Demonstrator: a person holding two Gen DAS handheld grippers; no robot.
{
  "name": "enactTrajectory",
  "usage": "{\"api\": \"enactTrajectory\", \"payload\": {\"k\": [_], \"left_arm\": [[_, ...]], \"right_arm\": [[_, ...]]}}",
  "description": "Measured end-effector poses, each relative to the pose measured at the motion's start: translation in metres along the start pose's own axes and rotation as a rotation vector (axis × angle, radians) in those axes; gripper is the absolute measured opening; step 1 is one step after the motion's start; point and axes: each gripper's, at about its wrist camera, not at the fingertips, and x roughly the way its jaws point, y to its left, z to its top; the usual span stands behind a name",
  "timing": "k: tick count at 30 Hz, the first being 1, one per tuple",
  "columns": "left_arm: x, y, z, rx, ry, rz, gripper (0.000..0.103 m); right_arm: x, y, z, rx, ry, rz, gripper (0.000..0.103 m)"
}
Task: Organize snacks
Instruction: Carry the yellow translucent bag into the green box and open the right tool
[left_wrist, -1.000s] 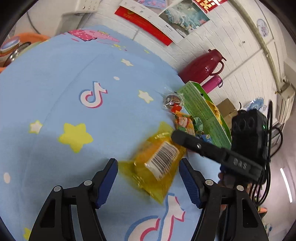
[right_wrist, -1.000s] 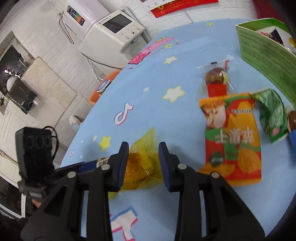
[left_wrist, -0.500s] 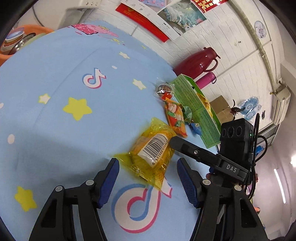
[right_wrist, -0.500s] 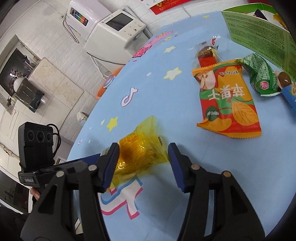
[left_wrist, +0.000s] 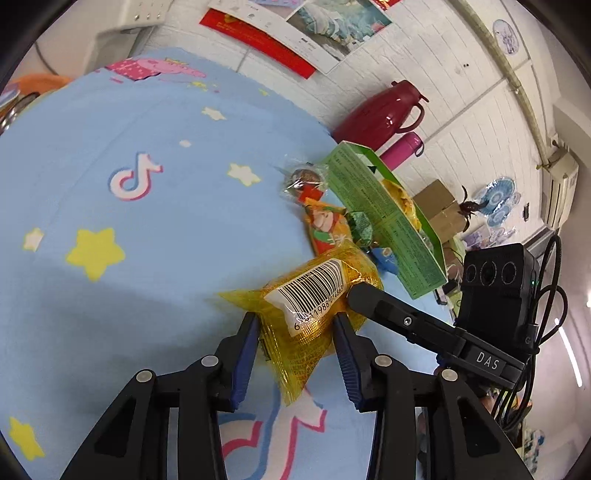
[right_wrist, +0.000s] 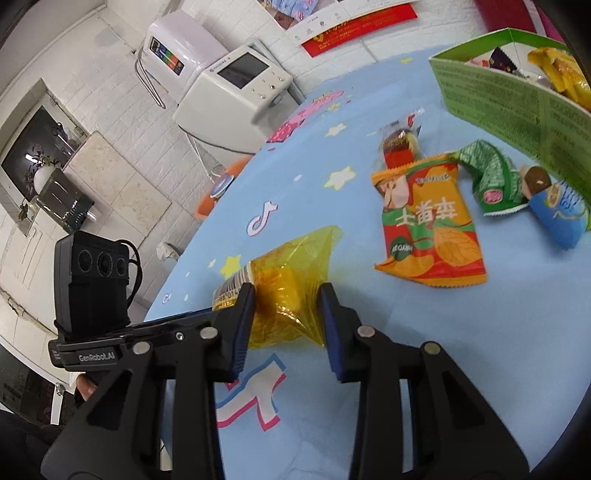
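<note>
**Operator:** Snacks are what I'm sorting, and most are not yet in the green box (right_wrist: 517, 99). It stands open at the far side of the worktop (left_wrist: 110, 258); I see a few packets inside it already, yellow ones among them.

**Observer:** What is left outside?

**Operator:** Going down in size: the orange chip bag (right_wrist: 428, 221), flat on the cloth near the box; the yellow packet (left_wrist: 317, 306), nearest me; the green packet (right_wrist: 491, 177) and the blue packet (right_wrist: 557, 218), both just beside the box wall; and the small clear-wrapped sweet (right_wrist: 397, 142) at the chip bag's far end.

**Observer:** And your fingers?

**Operator:** My left gripper (left_wrist: 295, 350) is clamped on the yellow packet's barcode end. My right gripper (right_wrist: 286, 317) straddles its other end; whether it actually pinches, I cannot tell. I judge four loose snacks remain after this one.
</note>
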Motion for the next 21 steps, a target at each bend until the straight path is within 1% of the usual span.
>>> {"api": "enactTrajectory", "payload": {"k": [5,10,15,21], "left_arm": [[0.003,-0.045,0.029,0.122,-0.016,-0.023,0.041],[0.021,-0.101,0.061,0.256,-0.024,-0.061,0.041],[0.056,-0.150,0.090,0.341,0.003,-0.112,0.041],[0.110,-0.195,0.102,0.394,0.065,-0.160,0.041]], "right_arm": [[-0.044,-0.001,0.019,-0.014,-0.138,-0.030,0.037],[-0.093,-0.016,0.040,-0.001,-0.274,-0.072,0.037],[-0.134,-0.041,0.056,0.040,-0.385,-0.142,0.037],[-0.173,-0.082,0.060,0.116,-0.469,-0.221,0.037]]}}
